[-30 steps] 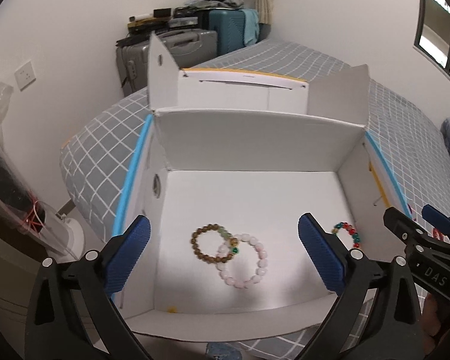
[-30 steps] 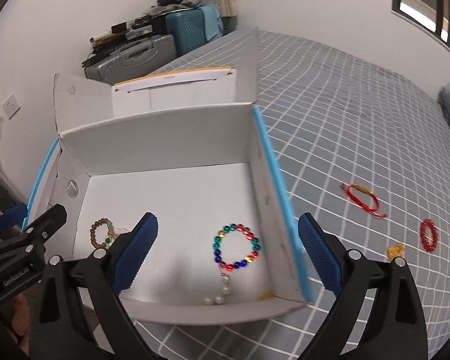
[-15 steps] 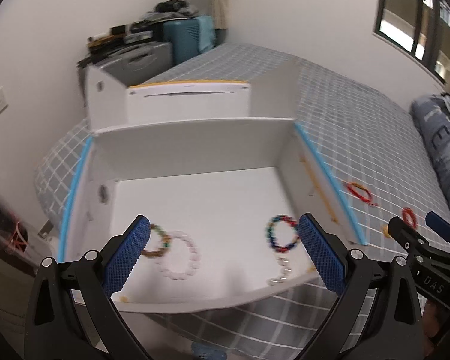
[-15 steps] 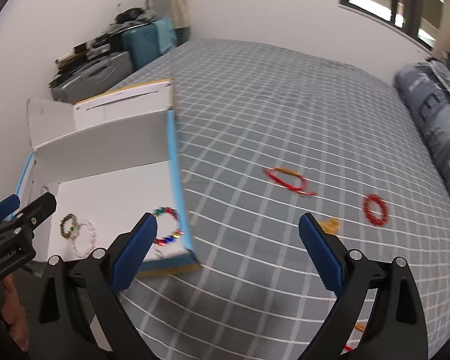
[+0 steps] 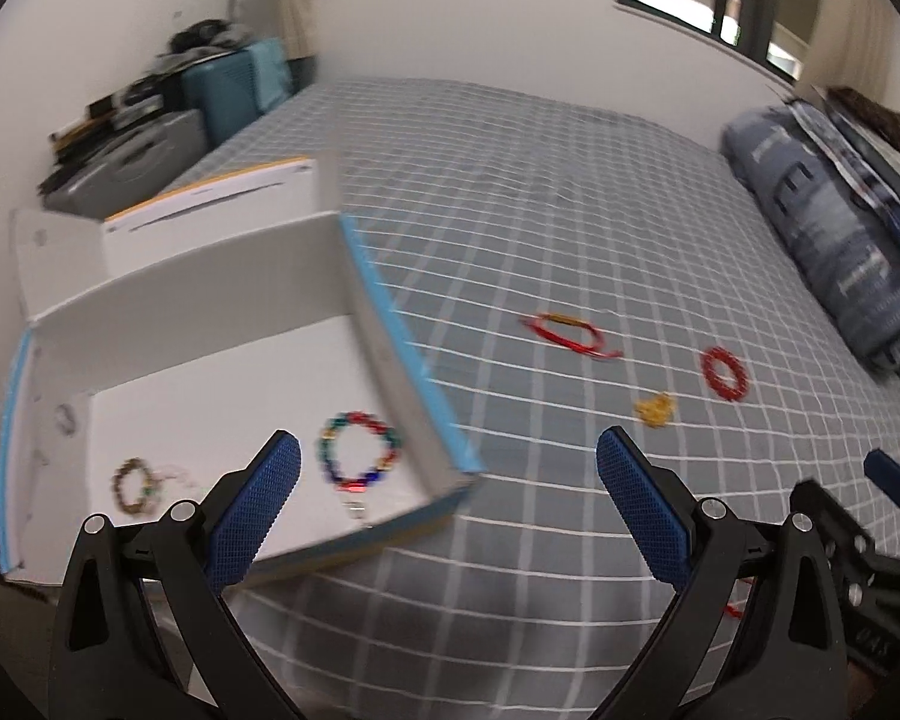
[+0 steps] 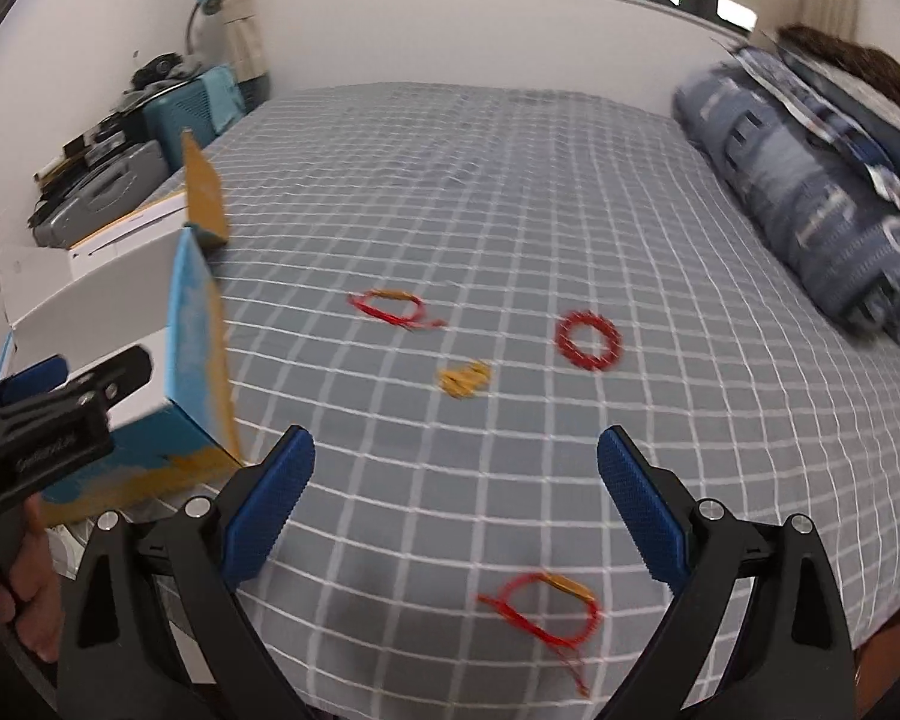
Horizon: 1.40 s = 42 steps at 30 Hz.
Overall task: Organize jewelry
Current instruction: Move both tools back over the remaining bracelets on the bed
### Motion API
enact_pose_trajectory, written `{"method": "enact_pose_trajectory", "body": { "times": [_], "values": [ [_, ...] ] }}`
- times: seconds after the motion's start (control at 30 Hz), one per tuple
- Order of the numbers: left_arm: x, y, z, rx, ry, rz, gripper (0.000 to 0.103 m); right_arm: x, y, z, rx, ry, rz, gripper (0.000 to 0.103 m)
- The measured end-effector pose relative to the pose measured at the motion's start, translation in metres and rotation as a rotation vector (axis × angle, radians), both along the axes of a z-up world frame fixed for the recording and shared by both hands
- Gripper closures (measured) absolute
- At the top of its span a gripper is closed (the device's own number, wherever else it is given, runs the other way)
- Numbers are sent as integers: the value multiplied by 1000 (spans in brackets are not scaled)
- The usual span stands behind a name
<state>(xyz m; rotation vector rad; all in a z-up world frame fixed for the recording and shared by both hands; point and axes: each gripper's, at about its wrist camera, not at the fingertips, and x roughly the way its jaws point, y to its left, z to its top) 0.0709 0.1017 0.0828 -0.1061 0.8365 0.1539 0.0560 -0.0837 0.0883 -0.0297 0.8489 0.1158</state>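
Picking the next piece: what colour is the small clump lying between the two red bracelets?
Golden yellow clump, clearest in the right wrist view.

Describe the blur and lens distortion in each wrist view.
Left wrist view: motion blur smears the white box and the suitcases, fisheye bends the bedspread grid. Right wrist view: the red bead bracelet and the gold piece are smeared; the nearest red cord bracelet is sharper.
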Motion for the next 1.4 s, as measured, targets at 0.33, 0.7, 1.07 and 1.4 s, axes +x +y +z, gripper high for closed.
{"method": "enact_pose_trajectory", "body": {
  "times": [0.33, 0.7, 1.07, 1.4],
  "values": [
    [54, -85, -30, 24, 50, -129, 6, -20, -62, -26, 7, 40, -83, 12],
    [116, -134, -80, 41, 136, -204, 6, -15, -73, -77, 27, 164, -75, 12],
    [157, -150, -125, 37, 202, -227, 6, -10, -67, -120, 40, 287, -11, 12],
    [175, -157, -155, 25, 252, -204, 6, -7, -68, -148, 65, 356, 40, 12]
  ]
}}
